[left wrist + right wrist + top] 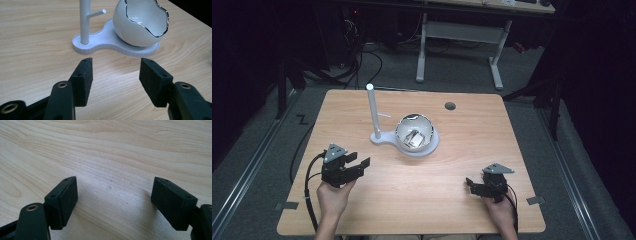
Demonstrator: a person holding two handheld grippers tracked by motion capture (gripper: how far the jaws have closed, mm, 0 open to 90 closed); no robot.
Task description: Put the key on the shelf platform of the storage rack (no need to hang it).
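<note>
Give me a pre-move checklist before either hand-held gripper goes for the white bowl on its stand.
1. Left hand-held gripper jaws open, nothing between them: ok.
2. Right hand-held gripper jaws open, nothing between them: ok.
3. White bowl seated on the white stand base: ok.
4. Bare tabletop between both grippers and the stand: ok.
5. Upright post stands close beside the bowl, may obstruct a left-side approach: not ok.
6. What the small item inside the bowl is: cannot tell.
</note>
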